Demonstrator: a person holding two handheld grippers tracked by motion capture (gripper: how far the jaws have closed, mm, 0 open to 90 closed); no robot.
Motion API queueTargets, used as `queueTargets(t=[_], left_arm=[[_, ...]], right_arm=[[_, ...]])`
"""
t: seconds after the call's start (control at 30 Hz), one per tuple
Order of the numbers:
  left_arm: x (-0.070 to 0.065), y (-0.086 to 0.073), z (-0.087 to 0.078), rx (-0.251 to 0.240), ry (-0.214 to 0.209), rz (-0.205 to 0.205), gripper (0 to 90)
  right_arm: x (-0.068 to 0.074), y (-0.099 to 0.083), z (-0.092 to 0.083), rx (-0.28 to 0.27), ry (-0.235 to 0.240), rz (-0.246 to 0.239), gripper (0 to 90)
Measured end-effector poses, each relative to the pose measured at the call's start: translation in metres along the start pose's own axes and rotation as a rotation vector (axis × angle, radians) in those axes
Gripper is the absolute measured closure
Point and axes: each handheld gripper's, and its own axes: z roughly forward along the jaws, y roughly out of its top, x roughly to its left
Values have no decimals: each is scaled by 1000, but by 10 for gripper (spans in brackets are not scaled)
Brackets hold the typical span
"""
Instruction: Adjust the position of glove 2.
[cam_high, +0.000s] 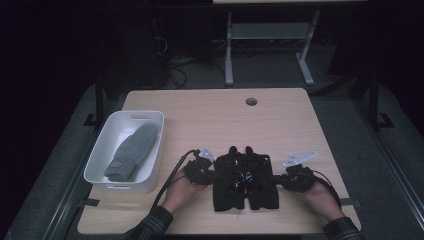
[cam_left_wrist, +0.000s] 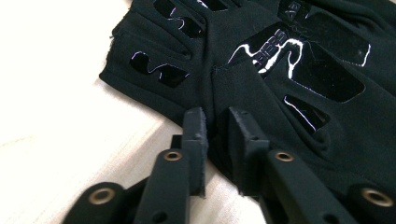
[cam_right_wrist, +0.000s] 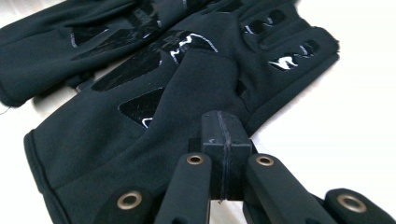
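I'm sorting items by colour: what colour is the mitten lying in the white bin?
Grey; the mitten shows best in the high view.

Pair of black fabric gloves with glossy patches (cam_high: 244, 181) lies side by side on the light wooden table (cam_high: 280, 125), near its front edge, center. White rectangular plastic bin (cam_high: 102, 155) sits at table's left side; grey knitted mitten (cam_high: 132, 151) lies in it. Left gripper (cam_high: 200, 170) touches gloves' left edge, right gripper (cam_high: 295, 177) their right edge.
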Motion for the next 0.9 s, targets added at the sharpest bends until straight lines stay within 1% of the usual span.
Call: queueTargets(t=[0.03,0.07,0.13,0.17,0.27,0.37,0.43,0.47,0.5,0.53,0.57,0.6,0.63,0.67,0.73,0.77,0.8,0.87,0.9], left_arm=[[2,1,0,7,-8,-1,784],[1,1,1,-5,-12,-23,795],[4,2,0,0,-26,-36,809],[6,3,-2,17,-32,-26,813],[9,3,-7,-2,-44,-45,818],[13,4,-14,-11,-51,-42,821],[15,5,-18,-27,-61,-61,821],[17,6,-21,-19,-62,-50,822],[17,6,-22,-28,-62,-60,822],[18,6,-23,-19,-62,-52,822],[18,7,-25,-19,-60,-68,822],[18,7,-26,-11,-54,-70,822],[19,6,-28,6,-48,-66,822],[18,6,-29,1,-49,-81,822],[19,6,-29,3,-46,-89,822],[19,6,-30,6,-45,-89,822],[20,6,-30,11,-55,-80,822],[18,8,-29,5,-59,-85,822],[17,9,-28,13,-58,-74,822]], right_arm=[[0,0,0,3,3,-8,900],[2,1,1,3,5,-6,900],[4,1,2,6,11,-7,900],[4,2,2,9,12,-12,900],[6,2,3,7,14,-22,900],[8,4,5,9,18,-19,900],[8,4,6,6,19,-30,900],[9,5,6,10,19,-30,900],[10,6,7,8,19,-26,900],[11,6,8,10,19,-31,900],[11,7,9,10,20,-41,900],[13,8,10,11,22,-34,900],[13,8,10,9,22,-44,900],[13,9,11,11,23,-47,900],[14,9,11,10,24,-41,900],[14,9,11,9,24,-42,900],[14,9,11,10,24,-42,900],[14,10,12,9,23,-40,900],[15,10,12,10,22,-41,900]])
